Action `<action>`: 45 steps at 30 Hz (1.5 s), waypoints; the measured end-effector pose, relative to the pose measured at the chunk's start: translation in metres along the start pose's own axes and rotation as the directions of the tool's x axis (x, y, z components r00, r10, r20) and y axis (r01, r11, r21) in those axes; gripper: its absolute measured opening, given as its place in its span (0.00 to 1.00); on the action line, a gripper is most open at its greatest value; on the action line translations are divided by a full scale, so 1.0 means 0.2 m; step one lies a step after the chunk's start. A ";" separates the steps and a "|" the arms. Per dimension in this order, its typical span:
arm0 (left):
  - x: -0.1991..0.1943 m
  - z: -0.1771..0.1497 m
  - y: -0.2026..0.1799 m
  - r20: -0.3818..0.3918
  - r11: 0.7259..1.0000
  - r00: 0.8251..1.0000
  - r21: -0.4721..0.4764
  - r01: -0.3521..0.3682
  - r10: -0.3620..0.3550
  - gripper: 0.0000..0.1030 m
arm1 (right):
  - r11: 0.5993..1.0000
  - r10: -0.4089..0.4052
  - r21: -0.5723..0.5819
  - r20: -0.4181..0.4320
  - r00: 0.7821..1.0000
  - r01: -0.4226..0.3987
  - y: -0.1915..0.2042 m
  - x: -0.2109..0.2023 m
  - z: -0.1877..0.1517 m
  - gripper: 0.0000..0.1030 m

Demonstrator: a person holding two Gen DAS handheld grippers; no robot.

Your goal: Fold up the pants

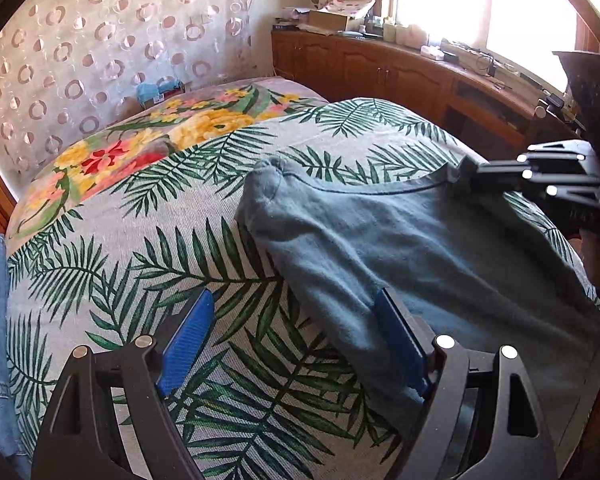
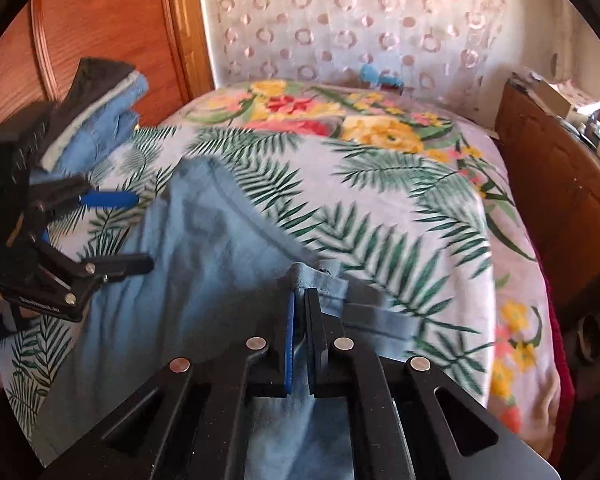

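On the bed [image 1: 148, 240], right tongs [image 2: 300, 304] are pinching the blue pants [image 1: 420, 248] edge. Left tongs [image 1: 288, 344] are hovering open, straddling the opposite edge; next they likely need to clamp it.

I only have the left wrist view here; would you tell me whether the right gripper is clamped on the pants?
Observer: Yes, the right gripper is shut on a raised fold at the edge of the blue pants.
Operator: Thank you. How does my left gripper sit?
Observer: The left gripper is open, one finger above the pants, the other above the bedspread.
Operator: Anything else nearby?
Observer: A dark garment tops the folded denim pile by the wooden panel.
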State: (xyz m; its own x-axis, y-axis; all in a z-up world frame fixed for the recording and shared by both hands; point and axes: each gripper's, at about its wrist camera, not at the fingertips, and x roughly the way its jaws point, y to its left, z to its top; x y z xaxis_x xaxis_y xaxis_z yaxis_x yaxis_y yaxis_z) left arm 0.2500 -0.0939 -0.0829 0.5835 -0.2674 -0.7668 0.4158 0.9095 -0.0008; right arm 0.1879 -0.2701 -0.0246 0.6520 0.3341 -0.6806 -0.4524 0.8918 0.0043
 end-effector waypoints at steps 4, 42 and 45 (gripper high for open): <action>0.00 0.00 0.00 -0.006 1.000 1.000 -0.005 0.007 -0.007 0.81 | 0.997 -0.053 0.054 0.028 0.998 0.051 -0.11 -0.05 -0.03 0.04; -0.20 -0.07 -0.05 0.053 0.999 0.998 -0.050 0.016 -0.013 0.82 | 0.972 -0.197 0.134 0.031 0.980 0.191 -0.19 -0.15 -0.12 0.31; -0.27 -0.11 -0.08 0.067 0.999 0.998 -0.047 0.017 -0.013 0.82 | 0.975 -0.189 0.131 0.049 0.981 0.181 -0.13 -0.23 -0.17 0.31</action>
State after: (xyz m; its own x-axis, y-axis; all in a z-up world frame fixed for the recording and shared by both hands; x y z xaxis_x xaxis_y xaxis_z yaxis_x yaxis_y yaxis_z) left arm 0.1970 -0.0862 -0.0565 0.6235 -0.3004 -0.7218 0.3919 0.9190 -0.0439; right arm 0.1488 -0.3183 -0.0175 0.7550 0.1744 -0.6321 -0.2436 0.9696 -0.0234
